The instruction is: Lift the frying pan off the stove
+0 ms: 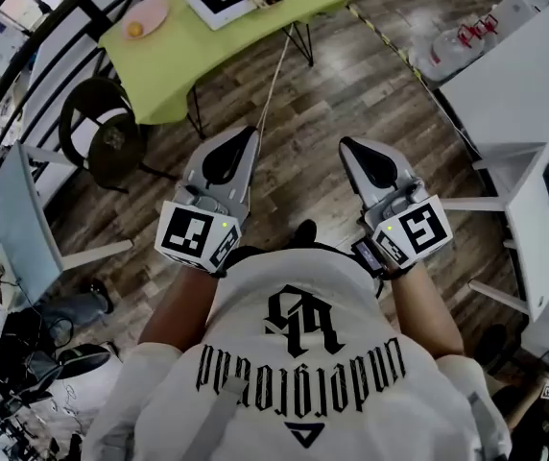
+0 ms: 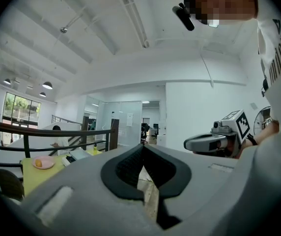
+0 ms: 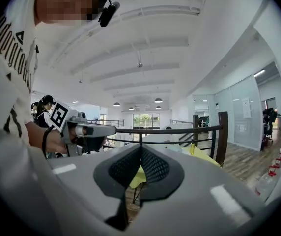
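Holding my left gripper (image 1: 241,140) and right gripper (image 1: 359,157) pressed together, empty; table (image 1: 174,65) at eleven o'clock, no pan seen; arriving closed, I'd shove it.

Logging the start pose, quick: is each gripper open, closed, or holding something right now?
Left gripper: closed, holding nothing.
Right gripper: closed, holding nothing.

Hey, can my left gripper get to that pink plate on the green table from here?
Probably not: the left gripper hangs shut over wood floor, well short of the green table where the pink plate sits.
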A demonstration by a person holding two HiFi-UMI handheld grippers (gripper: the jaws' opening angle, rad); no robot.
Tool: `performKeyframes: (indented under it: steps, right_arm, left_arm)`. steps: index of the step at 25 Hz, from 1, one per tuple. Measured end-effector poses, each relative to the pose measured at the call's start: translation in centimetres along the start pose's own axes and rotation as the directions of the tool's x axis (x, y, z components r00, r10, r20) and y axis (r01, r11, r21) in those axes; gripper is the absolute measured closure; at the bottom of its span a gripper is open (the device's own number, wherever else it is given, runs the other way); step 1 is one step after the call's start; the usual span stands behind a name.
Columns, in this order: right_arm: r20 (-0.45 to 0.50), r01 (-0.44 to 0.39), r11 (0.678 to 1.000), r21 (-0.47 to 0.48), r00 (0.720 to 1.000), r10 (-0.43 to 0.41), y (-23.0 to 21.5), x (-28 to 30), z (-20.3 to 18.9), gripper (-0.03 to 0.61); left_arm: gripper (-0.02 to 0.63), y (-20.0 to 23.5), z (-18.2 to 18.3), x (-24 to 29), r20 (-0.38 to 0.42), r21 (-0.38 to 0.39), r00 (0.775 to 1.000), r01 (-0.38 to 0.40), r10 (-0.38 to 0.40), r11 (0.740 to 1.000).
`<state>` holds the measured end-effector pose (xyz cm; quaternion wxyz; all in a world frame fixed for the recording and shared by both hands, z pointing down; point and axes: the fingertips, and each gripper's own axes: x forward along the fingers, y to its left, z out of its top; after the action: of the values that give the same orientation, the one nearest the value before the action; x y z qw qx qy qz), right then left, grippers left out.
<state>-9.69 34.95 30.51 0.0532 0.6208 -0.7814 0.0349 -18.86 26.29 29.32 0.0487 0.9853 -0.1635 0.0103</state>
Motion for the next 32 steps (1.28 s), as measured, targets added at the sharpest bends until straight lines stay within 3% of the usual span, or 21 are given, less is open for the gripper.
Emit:
performKeyframes:
  steps: [7, 14, 25, 32]
  right_arm:
    - [-0.015, -0.033, 0.999, 0.026, 0.999, 0.033, -4.3, 0.9, -1.2, 0.577]
    - [-0.039, -0.049, 0.999, 0.022, 0.998, 0.050, -6.7, 4.9, -1.9, 0.575]
    - [-0.061, -0.056, 0.998, 0.029, 0.997, 0.058, -12.5, 18.8, -0.7, 0.575]
    - [-0.080, -0.079, 0.997, 0.024, 0.993, 0.081, -12.6, 27.8, 0.2, 0.575]
  left_arm:
    - [0.609, -0.6, -1.3, 4.9, -0.041, -0.013, 0.999, 0.000, 0.000, 1.000]
    - [0.609, 3.0, -2.2, 8.7, -0.041, -0.040, 0.999, 0.000, -0.002, 0.999]
    - [0.609, 15.7, -1.1, 17.1, -0.040, -0.052, 0.999, 0.034, -0.036, 0.998]
    - [0.609, 23.1, -0.3, 19.9, -0.044, -0.065, 0.996, 0.079, -0.082, 0.995]
